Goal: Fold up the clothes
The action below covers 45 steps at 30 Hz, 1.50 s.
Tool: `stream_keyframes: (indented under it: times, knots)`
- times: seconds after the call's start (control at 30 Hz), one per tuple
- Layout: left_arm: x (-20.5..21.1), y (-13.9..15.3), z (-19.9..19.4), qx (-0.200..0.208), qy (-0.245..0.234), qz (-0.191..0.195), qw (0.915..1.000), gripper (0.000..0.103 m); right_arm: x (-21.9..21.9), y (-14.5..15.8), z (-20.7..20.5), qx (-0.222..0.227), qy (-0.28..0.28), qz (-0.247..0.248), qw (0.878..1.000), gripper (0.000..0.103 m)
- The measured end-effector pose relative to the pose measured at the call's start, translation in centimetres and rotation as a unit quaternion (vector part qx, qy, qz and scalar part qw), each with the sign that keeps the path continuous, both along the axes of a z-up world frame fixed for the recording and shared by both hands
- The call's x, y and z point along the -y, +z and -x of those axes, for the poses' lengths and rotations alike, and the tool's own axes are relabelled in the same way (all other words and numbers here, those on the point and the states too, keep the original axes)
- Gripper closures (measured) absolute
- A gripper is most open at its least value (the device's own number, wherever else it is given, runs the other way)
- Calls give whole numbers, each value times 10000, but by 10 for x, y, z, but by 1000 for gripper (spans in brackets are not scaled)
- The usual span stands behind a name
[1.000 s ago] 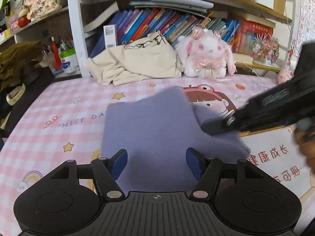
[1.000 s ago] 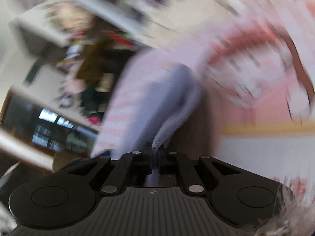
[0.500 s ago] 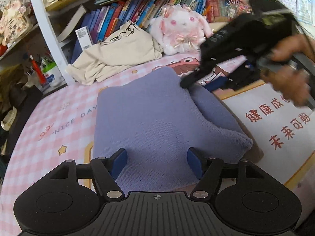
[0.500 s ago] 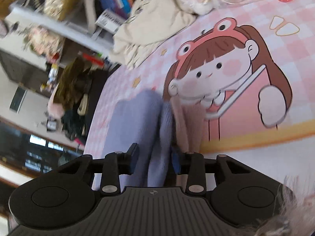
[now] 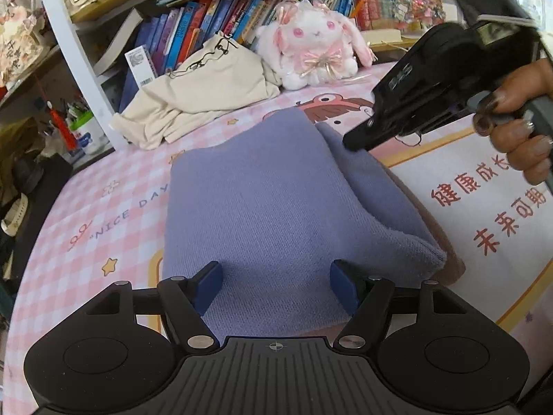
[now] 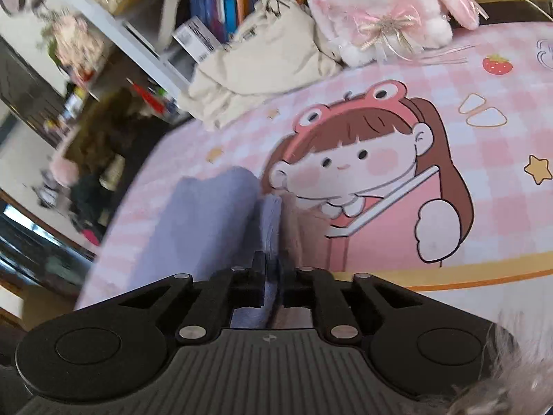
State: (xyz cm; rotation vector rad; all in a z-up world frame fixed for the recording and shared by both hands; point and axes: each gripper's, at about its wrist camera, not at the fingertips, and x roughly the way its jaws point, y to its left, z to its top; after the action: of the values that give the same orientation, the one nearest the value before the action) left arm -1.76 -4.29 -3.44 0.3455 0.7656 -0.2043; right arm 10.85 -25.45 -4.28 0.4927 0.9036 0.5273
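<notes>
A lavender knitted garment (image 5: 262,207) lies folded on the pink checked mat (image 5: 103,214). My left gripper (image 5: 275,287) hovers open over the garment's near edge, blue pads (image 5: 209,285) spread wide with only cloth below them. In the left wrist view, a hand holds my right gripper (image 5: 359,143), its tip at the garment's right fold. The right wrist view shows that gripper (image 6: 273,269) shut on a thin edge of the lavender garment (image 6: 207,214), which runs between the fingers.
A crumpled beige garment (image 5: 204,93) and a white plush rabbit (image 5: 311,45) sit at the back of the mat, against a bookshelf (image 5: 214,24). A white shelf post (image 5: 72,55) and a pen cup (image 5: 86,131) stand at the left. The mat's right part (image 5: 484,207) carries red characters.
The right gripper stood open around the garment's right edge half a second ago and has now shut on it. The left gripper stays open and has barely moved.
</notes>
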Motion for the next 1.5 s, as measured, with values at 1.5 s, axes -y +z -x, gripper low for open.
stream_keyframes:
  times: [1.5]
  knots:
    - [-28, 5, -13, -130, 354, 454, 9983, 24, -24, -8, 33, -630, 397, -56, 9972, 92]
